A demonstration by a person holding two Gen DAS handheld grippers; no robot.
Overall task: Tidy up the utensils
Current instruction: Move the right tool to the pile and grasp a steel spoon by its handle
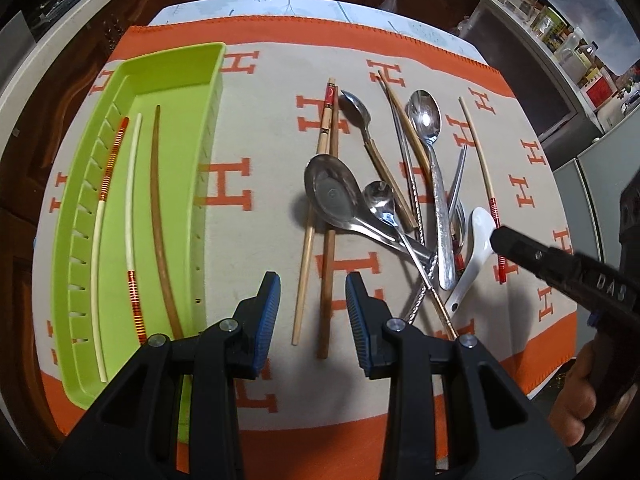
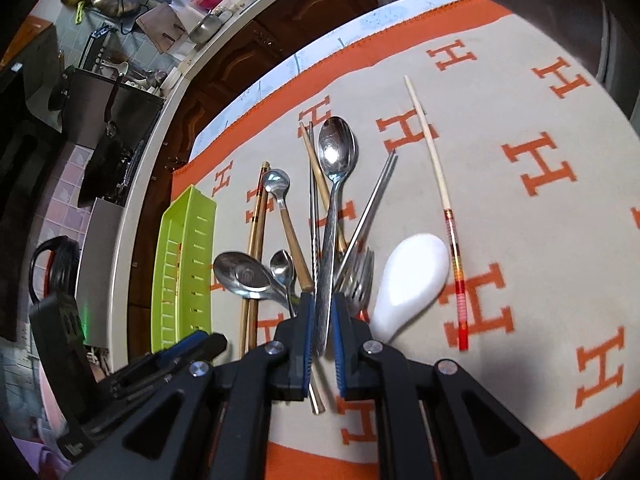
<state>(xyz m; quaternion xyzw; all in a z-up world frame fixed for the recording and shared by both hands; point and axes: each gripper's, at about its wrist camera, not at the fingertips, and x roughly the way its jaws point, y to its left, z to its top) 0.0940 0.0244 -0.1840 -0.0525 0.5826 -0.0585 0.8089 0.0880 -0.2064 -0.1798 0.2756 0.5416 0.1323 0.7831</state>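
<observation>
Your green tray (image 1: 132, 208) holds three chopsticks lengthwise. Beside it on the cloth lie two wooden chopsticks (image 1: 320, 216). Spoons, a fork and more chopsticks sit in a crossed heap (image 1: 404, 204).

The beige woven table blanket with an orange border (image 1: 260, 128) carries a repeating pattern of large orange capital "H" letters, seen in both wrist views. The black plastic body of the right gripper (image 1: 497, 240) shows embossed characters that seem to read "DAS", appearing mirrored or upside down.
</observation>
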